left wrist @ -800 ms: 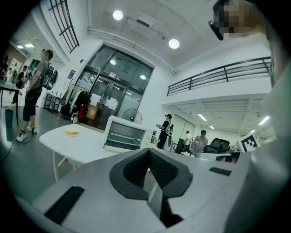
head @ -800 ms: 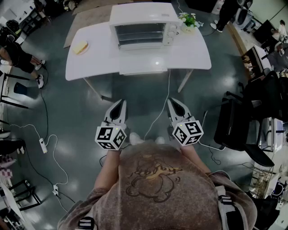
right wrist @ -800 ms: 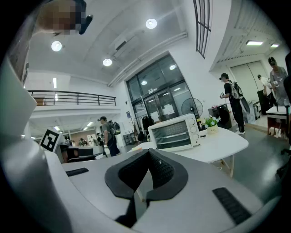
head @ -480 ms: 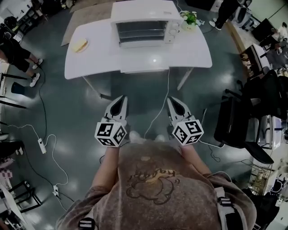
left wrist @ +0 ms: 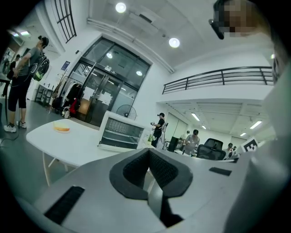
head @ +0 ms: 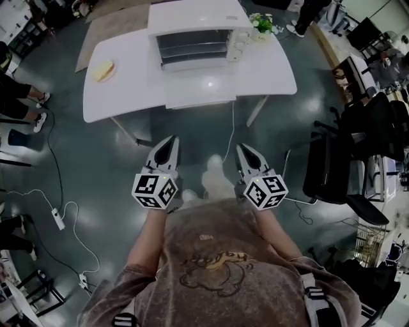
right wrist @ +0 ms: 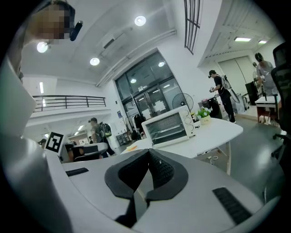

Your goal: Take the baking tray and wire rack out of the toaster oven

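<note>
Well ahead of your closed, empty left tongs (head: 170,140) and right tongs (head: 243,149), the boxy white toaster oven (head: 192,13) shows only dim, blurred shelves (head: 192,48).

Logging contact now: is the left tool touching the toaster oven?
Apart. The head view shows the left tool over the floor, well short of the table that bears the toaster oven.

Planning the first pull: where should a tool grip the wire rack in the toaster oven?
Probably its front edge, coming level from the toaster oven front: the shelves lie flat inside, showing only through that side. Which shelf it is, I cannot tell.
</note>
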The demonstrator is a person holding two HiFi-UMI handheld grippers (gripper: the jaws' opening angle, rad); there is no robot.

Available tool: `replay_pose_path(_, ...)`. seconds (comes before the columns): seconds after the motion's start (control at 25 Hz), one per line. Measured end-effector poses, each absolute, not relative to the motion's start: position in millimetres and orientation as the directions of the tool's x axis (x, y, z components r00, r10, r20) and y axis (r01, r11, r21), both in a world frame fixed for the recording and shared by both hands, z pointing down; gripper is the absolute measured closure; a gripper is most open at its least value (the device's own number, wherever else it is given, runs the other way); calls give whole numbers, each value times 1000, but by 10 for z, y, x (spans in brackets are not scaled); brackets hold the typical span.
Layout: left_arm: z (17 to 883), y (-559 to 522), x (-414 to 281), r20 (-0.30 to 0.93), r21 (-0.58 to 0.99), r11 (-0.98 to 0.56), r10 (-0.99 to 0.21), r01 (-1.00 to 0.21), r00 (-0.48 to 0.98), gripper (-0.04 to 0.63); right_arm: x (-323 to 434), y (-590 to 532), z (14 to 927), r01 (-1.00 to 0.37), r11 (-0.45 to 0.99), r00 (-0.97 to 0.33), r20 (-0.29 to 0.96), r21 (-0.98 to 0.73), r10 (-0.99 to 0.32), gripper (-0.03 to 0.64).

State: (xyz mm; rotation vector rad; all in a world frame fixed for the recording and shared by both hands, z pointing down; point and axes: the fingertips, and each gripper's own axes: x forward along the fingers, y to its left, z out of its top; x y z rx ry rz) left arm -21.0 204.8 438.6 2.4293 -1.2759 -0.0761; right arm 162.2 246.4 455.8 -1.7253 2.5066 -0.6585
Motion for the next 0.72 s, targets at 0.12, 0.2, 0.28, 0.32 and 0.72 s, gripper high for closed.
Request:
replay_pose_path(0.12,4407,1885,-160,128,375,-506,-802,-777,584,592,1627,2283,4546,-881,302,-391,202,-365,-898,617)
replay_pose_path(0.2,4442,1748,-123,121,390,-500,-804,-773,582,592,1648,2128,4558,-877,308,-395,191,-369,-899,617)
replay_pose_path(0.28,4479,1574,-81,113,396,-492,-812,-775,573,592,1695,1947,4590,-875,311,-398,183,-371,-899,617)
replay_pose_path(0.32,4496,1475,-55,112,396,-486,-817,-779,566,592,1725,1844,4605,-874,315,-401,182,-371,-898,617)
replay_pose_path(0.72,4496,382,167,121,426,-420,-851,-801,510,592,1913,577,4622,-812,387,-500,179,-437,-847,617)
